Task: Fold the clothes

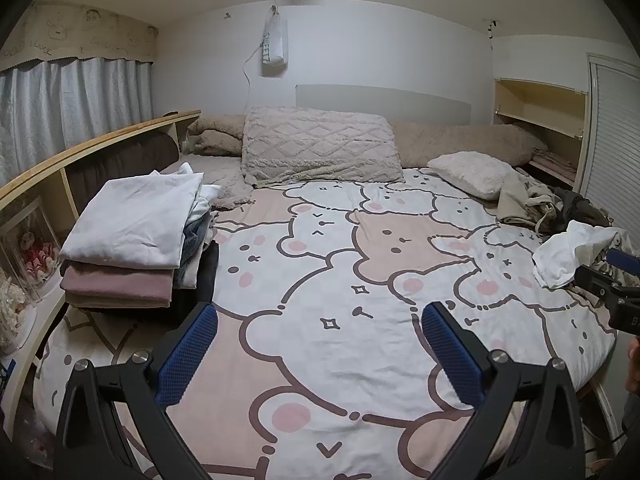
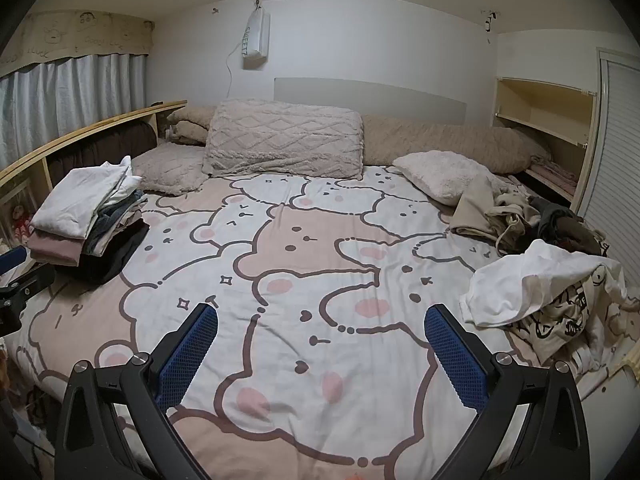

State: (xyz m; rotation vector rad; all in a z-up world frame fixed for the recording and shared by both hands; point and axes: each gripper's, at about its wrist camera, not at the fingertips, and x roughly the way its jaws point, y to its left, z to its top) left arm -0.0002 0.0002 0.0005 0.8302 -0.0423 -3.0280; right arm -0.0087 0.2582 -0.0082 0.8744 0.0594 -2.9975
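Note:
A stack of folded clothes (image 1: 128, 236) (image 2: 86, 216), white on top, pink and dark below, sits at the bed's left side. A crumpled white garment (image 1: 568, 254) (image 2: 536, 284) lies at the right edge on a printed cream one (image 2: 568, 322), with beige and dark clothes (image 2: 516, 216) heaped behind. My left gripper (image 1: 320, 340) hovers open over the bear-print sheet (image 1: 340, 280), holding nothing. My right gripper (image 2: 320, 340) is open and empty too, above the sheet's middle (image 2: 304, 264). Each gripper shows at the edge of the other's view.
Pillows (image 1: 320, 148) and a rolled beige blanket (image 1: 468, 140) line the head of the bed. A wooden shelf (image 1: 80, 152) runs along the left, with curtains behind. An open cabinet (image 1: 540, 112) and a slatted door (image 1: 616, 140) stand at the right.

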